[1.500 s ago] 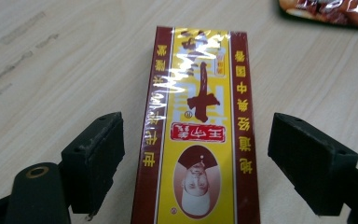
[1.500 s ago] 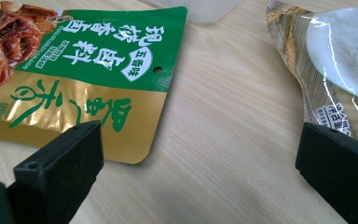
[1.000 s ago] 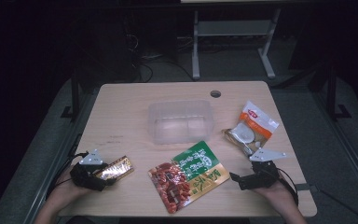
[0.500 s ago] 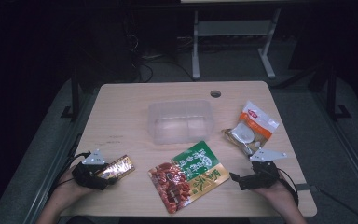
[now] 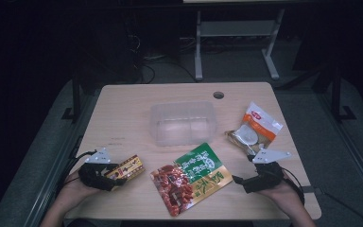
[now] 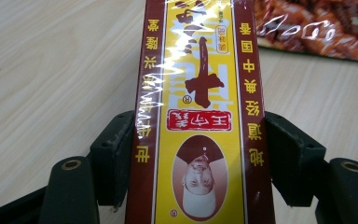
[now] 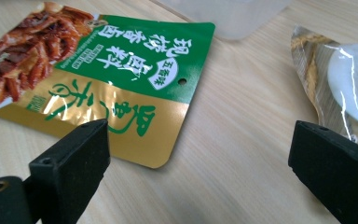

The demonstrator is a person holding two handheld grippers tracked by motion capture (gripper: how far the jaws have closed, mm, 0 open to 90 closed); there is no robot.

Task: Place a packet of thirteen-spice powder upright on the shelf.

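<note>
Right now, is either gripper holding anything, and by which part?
The left gripper clamps the red-and-yellow packet across its long sides near one end. The right gripper is open, holding nothing.

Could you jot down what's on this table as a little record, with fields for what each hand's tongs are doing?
Left tongs: jaws closed on a long red-and-yellow wrapped packet
Right tongs: jaws open, nothing between them
Centre: clear plastic tub
Front: green-and-gold foil snack pouch, flat
Right: orange-and-white clear-windowed bag
Surface: light wooden table
</note>
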